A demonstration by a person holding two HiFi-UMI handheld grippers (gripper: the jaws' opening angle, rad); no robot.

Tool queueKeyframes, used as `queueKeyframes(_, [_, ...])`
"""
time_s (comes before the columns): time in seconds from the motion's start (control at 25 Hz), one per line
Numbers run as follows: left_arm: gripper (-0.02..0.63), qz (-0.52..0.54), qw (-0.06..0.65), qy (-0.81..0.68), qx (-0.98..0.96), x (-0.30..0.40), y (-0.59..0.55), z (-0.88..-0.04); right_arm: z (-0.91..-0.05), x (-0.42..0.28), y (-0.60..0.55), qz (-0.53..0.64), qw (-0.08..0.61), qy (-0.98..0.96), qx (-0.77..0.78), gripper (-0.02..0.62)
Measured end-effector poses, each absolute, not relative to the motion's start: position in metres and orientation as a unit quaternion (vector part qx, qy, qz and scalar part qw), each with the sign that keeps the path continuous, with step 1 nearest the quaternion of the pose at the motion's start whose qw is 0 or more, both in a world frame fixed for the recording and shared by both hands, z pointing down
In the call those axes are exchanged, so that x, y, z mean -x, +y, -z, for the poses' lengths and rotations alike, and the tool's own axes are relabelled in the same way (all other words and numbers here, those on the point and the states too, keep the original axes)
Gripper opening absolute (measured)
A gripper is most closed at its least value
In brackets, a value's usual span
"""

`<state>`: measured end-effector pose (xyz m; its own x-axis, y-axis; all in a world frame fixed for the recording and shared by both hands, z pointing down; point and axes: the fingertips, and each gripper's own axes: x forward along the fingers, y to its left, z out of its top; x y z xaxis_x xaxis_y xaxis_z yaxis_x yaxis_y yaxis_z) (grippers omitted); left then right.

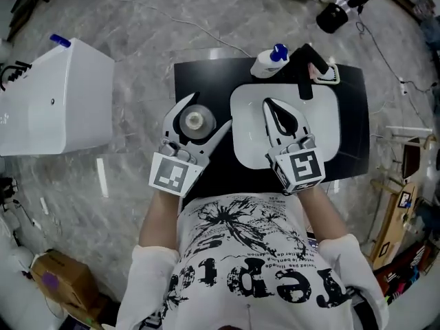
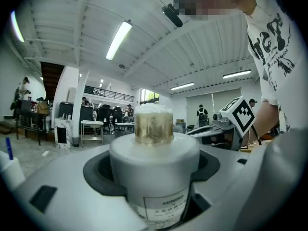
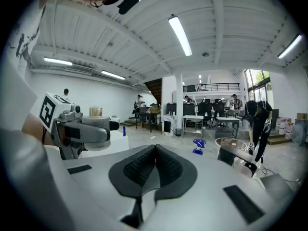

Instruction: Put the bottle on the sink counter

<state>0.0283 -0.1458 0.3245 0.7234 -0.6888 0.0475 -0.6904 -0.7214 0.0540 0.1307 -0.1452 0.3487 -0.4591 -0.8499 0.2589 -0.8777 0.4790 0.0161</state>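
Note:
A white bottle with a pale gold cap stands upright between the fingers of my left gripper, which is shut on it over the black sink counter, just left of the white basin. In the left gripper view the bottle fills the space between the jaws. My right gripper hovers over the basin, shut with nothing in it; its pads meet in the right gripper view. The left gripper and the bottle's cap show there at the left.
A second white bottle with a blue cap lies at the counter's back edge, beside a black faucet. A white box stands on the grey floor to the left. Cables and clutter lie to the right of the counter.

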Motion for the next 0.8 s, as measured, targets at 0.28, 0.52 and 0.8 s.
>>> queueKeyframes(0.28, [0.348, -0.052, 0.074, -0.413, -0.906, -0.032, -0.208, -0.402, -0.407, -0.123, -0.201, -0.093, 0.135, -0.872, -0.461, 0.014])
queueKeyframes(0.52, [0.348, -0.078, 0.091, -0.426, -0.897, -0.035, -0.248, -0.461, -0.454, -0.122, -0.237, -0.103, 0.145, -0.876, -0.449, 0.015])
queueKeyframes(0.8, [0.348, -0.125, 0.106, -0.424, -0.891, -0.04, -0.279, -0.511, -0.494, -0.125, -0.256, -0.121, 0.154, -0.875, -0.443, 0.015])
